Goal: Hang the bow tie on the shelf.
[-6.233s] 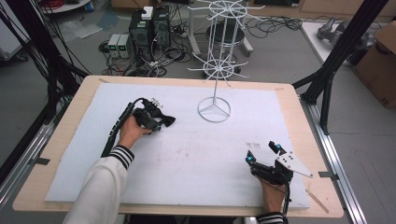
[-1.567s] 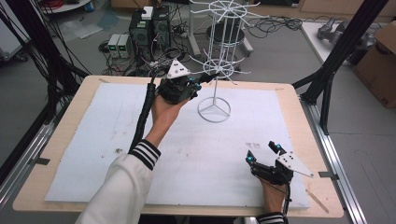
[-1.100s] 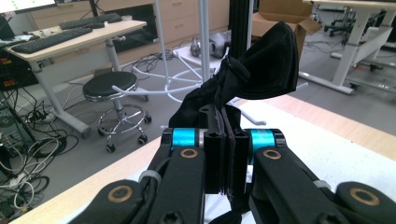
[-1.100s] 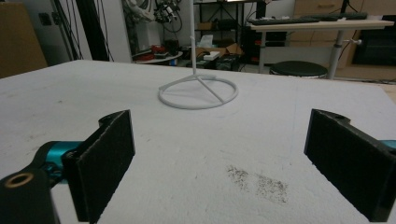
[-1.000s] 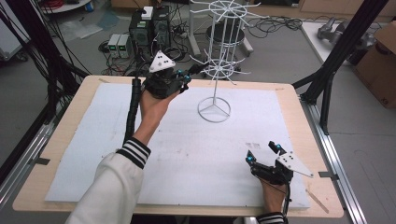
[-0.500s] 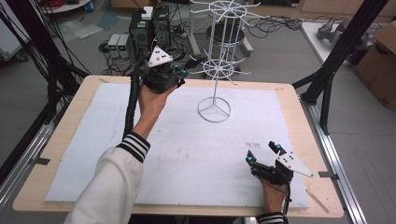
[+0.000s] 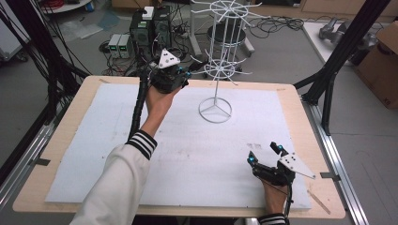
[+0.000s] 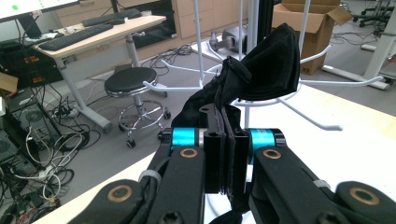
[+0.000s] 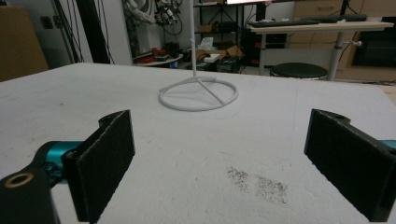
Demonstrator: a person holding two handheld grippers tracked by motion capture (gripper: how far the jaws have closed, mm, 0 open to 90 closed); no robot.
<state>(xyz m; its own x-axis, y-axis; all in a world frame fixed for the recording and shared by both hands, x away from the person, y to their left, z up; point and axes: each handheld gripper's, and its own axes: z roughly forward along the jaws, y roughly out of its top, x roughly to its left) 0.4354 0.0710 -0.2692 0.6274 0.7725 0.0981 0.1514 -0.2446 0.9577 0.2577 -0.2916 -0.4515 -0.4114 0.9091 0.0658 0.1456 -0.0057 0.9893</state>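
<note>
Cables, grey boxes and black frame posts crowd the floor beyond the desk, a pale wooden top under a white, slightly scuffed sheet. From the high view, the left gripper hangs raised near the desk's far edge, with the white wire rack just ahead of its jaws; the rack's thin hooked arms stand in the way there. A second and a half earlier that gripper was right against the rack's lower ring; it has since drawn back and sits apart from it. The right gripper rests low at the near right of the desk, where it was in every earlier picture, well apart from the rack's round base.

Along the left gripper view, the jaws are pressed together on a black cloth, soft and crumpled, which bunches up just past the jaw tips. Behind the cloth run the rack's white wire arms, one ending in a small upturned hook. Farther off stand a black round stool, a desk with keyboards and an open cardboard box.

In the right gripper view, the jaws stand spread wide, their black pads rough and flat, with nothing between them. Ahead of them lies the rack's ring base with three spokes, and a grey smudge marks the sheet nearer the right-hand jaw.
</note>
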